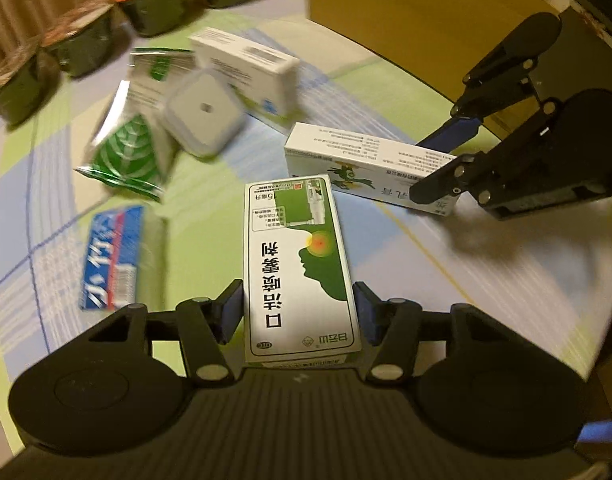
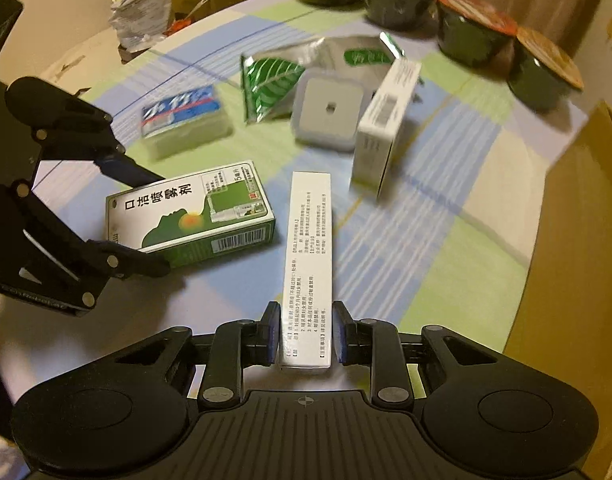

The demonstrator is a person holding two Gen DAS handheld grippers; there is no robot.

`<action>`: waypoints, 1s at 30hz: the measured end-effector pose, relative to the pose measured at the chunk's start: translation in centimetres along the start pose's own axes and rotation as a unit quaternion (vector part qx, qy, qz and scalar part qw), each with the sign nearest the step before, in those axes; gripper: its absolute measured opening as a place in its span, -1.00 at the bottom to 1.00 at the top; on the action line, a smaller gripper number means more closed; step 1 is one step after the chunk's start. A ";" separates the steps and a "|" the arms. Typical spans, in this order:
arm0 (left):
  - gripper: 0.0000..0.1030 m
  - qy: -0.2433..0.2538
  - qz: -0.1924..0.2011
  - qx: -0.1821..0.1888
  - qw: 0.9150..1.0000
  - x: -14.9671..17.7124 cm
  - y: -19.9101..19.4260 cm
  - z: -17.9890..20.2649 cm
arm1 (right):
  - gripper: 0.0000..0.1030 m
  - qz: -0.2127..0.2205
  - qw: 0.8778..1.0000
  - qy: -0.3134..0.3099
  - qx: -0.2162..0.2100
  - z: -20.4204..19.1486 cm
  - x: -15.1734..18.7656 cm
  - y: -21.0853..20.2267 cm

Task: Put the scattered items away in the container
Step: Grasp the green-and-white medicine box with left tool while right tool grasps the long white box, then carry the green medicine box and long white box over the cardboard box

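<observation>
— So, how do these two cartons handle?

— Lightly, I'd judge. The green spray box is thin card, stiff along its edges but easy to dent on the broad faces. The left gripper is clamped on it across the narrow width near one end, blue pads pressed to the long sides. That is a fair hold; the far end sticks well out, so a quick swing could lever it loose.

— And the other one?

— The long white box sits between the fingers of the right gripper, which is closed on its near end. It is slender and likely near weightless, so a gentle squeeze is enough; too hard and the card may buckle. Gripping nearer the middle would steady it.

— Where are they now?

— Both are low over the checked counter, side by side and angled to each other; I cannot tell whether they are lifted clear. The brown container stands at the counter's edge, off to the right.

— Anything left out?

— A foil pouch, a square white device, a blue packet and another white carton lie near one another farther off. The pouch looks slick and floppy.
</observation>
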State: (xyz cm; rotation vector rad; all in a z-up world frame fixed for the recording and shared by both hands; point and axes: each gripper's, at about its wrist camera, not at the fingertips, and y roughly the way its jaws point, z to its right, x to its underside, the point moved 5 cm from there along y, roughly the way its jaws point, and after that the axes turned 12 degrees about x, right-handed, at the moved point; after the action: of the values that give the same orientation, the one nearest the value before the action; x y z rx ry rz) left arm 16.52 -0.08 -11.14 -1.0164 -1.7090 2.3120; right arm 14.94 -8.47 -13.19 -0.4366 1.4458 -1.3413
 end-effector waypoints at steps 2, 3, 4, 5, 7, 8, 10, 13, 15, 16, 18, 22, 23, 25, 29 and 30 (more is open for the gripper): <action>0.02 0.008 -0.011 0.007 1.000 0.6 -0.1 1.2 | -0.42 0.000 1.000 0.000 0.000 -0.4 1.7 -0.9; 0.02 0.010 -0.013 0.010 1.000 0.9 -0.1 1.7 | -0.42 -0.001 1.000 0.003 0.001 -0.5 2.5 -1.3; 0.02 0.009 -0.014 0.012 1.000 1.1 -0.2 2.2 | -0.42 -0.001 1.000 0.008 0.002 -0.5 3.2 -1.7; 0.03 0.008 -0.014 0.016 1.000 1.3 -0.2 2.5 | -0.41 0.000 1.000 0.016 0.004 -0.6 3.8 -2.1; 0.11 0.000 -0.009 0.018 1.000 1.5 -0.3 2.9 | -0.41 0.002 1.000 0.027 0.003 -0.8 4.7 -2.8; 0.12 -0.005 -0.007 0.017 1.000 1.5 -0.3 2.9 | -0.41 0.003 1.000 0.029 0.002 -0.9 5.0 -3.0; 0.12 -0.015 -0.003 0.013 1.000 1.4 -0.3 2.8 | -0.41 0.006 1.000 0.028 0.006 -1.0 5.1 -3.1; 0.14 -0.036 0.007 0.012 0.999 1.1 -0.3 2.3 | -0.41 0.009 0.999 0.031 0.006 -0.8 4.6 -2.9; 0.15 -0.050 0.009 0.010 0.999 0.9 -0.2 1.8 | -0.41 0.013 0.999 0.031 0.005 -0.7 4.2 -2.7; 0.15 -0.054 0.010 0.009 0.998 0.8 -0.1 1.6 | -0.41 0.012 0.999 0.031 0.003 -0.6 4.0 -2.4; 0.15 -0.056 0.009 0.006 0.998 0.5 0.2 1.4 | -0.41 0.012 1.000 0.029 0.002 -0.6 3.6 -1.8; 0.15 -0.053 0.006 0.004 0.999 0.1 0.9 1.2 | -0.40 0.007 1.000 0.021 0.002 -0.8 3.0 -0.7; 0.15 -0.053 0.006 0.003 0.999 0.1 1.0 1.2 | -0.40 0.005 1.000 0.020 0.001 -0.9 2.9 -0.4; 0.13 -0.055 0.006 0.002 0.998 0.0 1.2 1.1 | -0.41 0.002 1.000 0.021 -0.001 -0.9 2.8 0.0; 0.00 -0.052 0.003 0.000 0.999 0.2 1.4 1.4 | -0.42 0.005 1.000 0.028 -0.003 -0.8 2.9 0.0; 0.00 -0.053 0.002 0.000 0.999 0.3 1.3 1.5 | -0.43 0.007 0.999 0.032 -0.005 -0.7 3.0 -0.2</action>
State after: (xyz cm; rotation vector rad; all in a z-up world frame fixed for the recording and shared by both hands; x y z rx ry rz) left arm 15.88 -1.62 -12.21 -0.9138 -1.7461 2.4095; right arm 13.16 -10.60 -14.45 -0.3929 1.5053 -1.3482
